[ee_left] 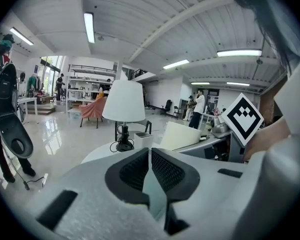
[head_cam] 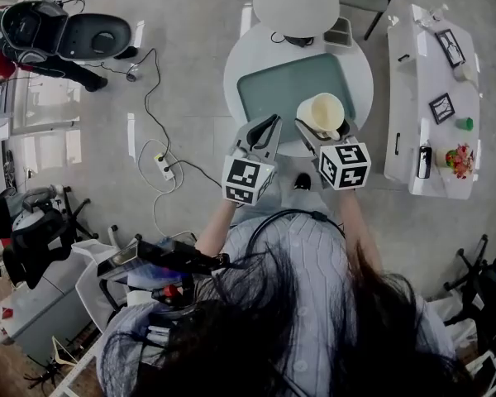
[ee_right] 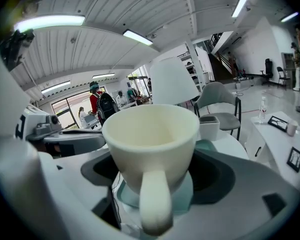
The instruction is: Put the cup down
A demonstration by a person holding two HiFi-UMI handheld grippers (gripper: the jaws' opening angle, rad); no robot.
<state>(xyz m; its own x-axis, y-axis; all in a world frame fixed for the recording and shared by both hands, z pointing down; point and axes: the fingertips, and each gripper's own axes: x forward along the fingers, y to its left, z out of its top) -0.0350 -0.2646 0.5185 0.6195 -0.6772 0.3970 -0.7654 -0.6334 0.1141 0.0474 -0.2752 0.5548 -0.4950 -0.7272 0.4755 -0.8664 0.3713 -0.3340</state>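
Control of the cream ceramic cup (head_cam: 321,114) (ee_right: 150,149) lay wholly with your right gripper (head_cam: 318,136) (ee_right: 155,171), whose jaws pinched the cup's body from either side, its handle turned back toward you and its mouth up and only slightly tilted. That grip made sense for a set-down: with the mouth up, the base could meet the surface flat. You held the cup over the near right corner of the teal rectangular tray (head_cam: 273,85), which lay on the round white table (head_cam: 360,73). Whether the base already touched the tray could not be told from either view, though teal showed under the cup in the right gripper view, so it looked to be just above it. Your left gripper (head_cam: 267,124) (ee_left: 150,156) sat at the tray's near edge, its jaws pressed almost together with only a thin slit between them and nothing in it. It seemed parked there to stay out of the way. The white-shaded table lamp (head_cam: 296,2) stood beyond the tray's far edge, well apart from the cup. The step in hand looked like the final lowering, and the release was not yet made.
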